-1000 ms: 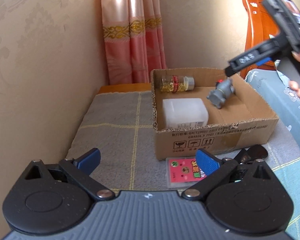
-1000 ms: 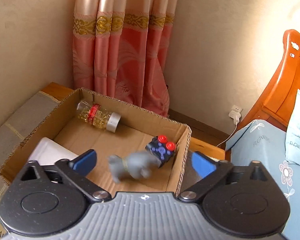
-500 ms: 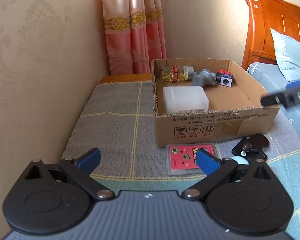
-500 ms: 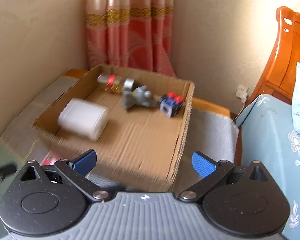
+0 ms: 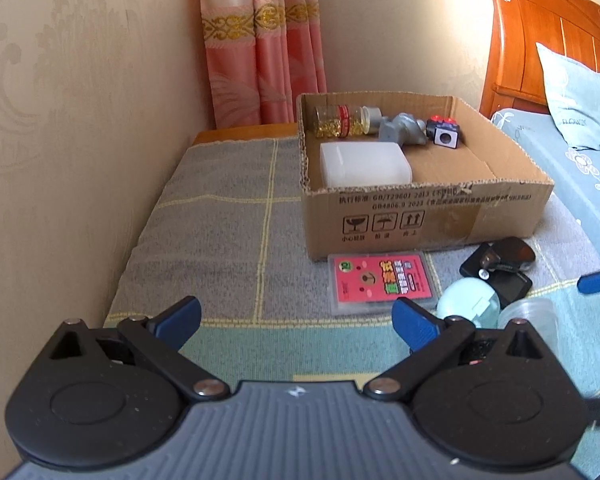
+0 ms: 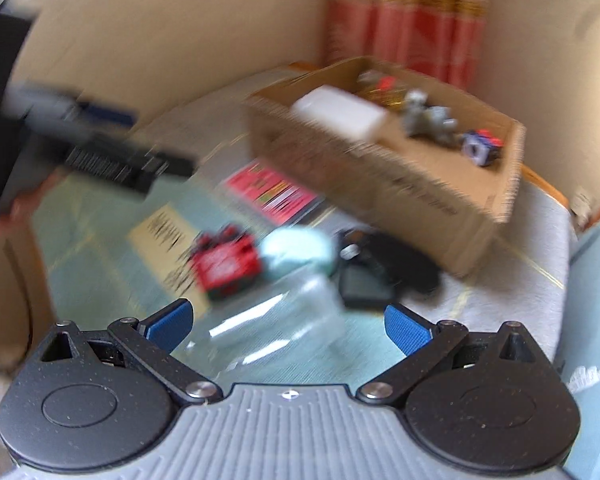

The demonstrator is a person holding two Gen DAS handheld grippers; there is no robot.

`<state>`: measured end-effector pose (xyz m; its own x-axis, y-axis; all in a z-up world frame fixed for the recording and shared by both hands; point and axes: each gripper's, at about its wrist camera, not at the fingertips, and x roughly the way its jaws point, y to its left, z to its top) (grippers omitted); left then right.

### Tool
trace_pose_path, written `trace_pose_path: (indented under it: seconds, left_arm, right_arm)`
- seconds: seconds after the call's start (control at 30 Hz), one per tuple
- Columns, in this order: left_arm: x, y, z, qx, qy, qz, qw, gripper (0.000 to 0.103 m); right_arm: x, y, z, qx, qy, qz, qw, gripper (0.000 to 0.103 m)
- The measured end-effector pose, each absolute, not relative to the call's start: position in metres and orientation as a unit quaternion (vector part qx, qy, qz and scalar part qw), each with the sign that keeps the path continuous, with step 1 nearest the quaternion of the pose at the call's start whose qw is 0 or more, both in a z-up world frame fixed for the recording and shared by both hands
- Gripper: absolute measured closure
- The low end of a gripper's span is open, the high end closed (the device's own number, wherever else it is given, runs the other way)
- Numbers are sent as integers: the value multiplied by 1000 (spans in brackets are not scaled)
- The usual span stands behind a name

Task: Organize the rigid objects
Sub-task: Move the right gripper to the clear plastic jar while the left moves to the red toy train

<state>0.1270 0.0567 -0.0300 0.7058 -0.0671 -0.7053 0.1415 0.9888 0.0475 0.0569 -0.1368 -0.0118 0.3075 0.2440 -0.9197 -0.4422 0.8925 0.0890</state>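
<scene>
Right gripper (image 6: 286,326) swung over clear jar (image 6: 276,320).

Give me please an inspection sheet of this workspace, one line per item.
Surface: grey-green checked cloth.
Job's things: cardboard box holds pill bottle, white container, grey toy, cube.
Clutter: pink card case, mint lid, black items, clear jar, red pack lie outside the box.
Grippers: left gripper and right gripper open, empty.
Cables: nothing seen.
Surroundings: curtain, headboard.
</scene>
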Motion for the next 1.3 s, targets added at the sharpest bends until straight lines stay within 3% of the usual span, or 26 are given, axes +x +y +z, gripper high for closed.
trace_pose_path:
  seconds: [0.23,0.8,1.3]
  left_arm:
    - [120,57,-37,43,395,-94,913,2]
    - [121,32,-42,71,408,-131,901,2]
    - [117,8,-73,91,424,-202,878,2]
  right_arm:
    - [43,-121,-30,-160,539,225,796,0]
    - [63,-153,-50,-49,561,113,819,0]
    - [39,-157,-64,-76,564,122,813,0]
